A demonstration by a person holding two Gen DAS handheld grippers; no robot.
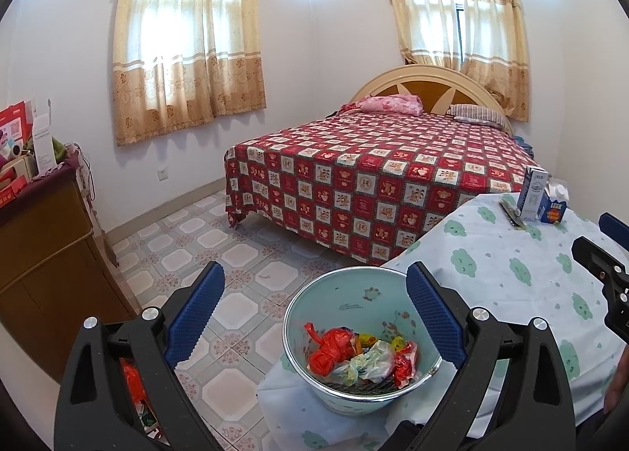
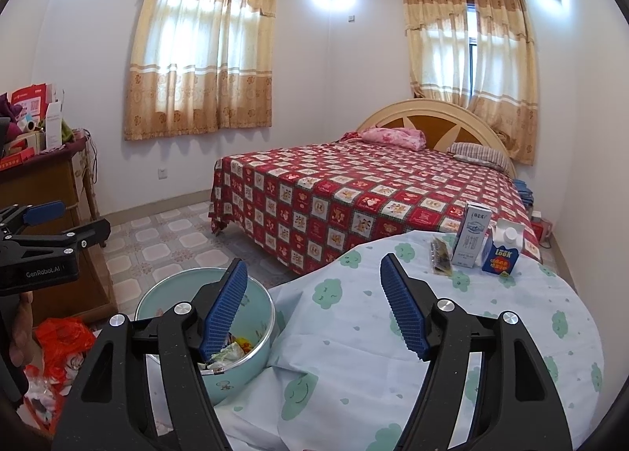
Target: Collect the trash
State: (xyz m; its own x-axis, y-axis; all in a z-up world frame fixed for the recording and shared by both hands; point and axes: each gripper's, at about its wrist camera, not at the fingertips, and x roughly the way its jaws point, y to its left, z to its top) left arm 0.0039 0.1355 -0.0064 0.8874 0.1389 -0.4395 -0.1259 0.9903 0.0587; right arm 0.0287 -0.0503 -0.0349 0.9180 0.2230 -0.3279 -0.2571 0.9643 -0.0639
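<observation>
left gripper [image 1: 314,317]: jaws wide, empty, above the bin | right gripper [image 2: 314,305]: jaws apart, empty | trash left: flat dark wrapper [image 2: 439,257], tall white carton [image 2: 471,235], blue milk carton [image 2: 501,252], on the table [image 2: 393,333] beyond the teal trash bin [image 1: 354,333], wrapper lengthwise away | right gripper nearer

A table [image 2: 452,333] draped in a pale cloth printed with green clouds held, at its far edge, a tall white carton [image 2: 471,235], a blue carton [image 2: 501,257] touching it, and a dark flat wrapper [image 2: 440,254] just beside them. The pale green bin [image 1: 334,294] stood by its near edge.
</observation>
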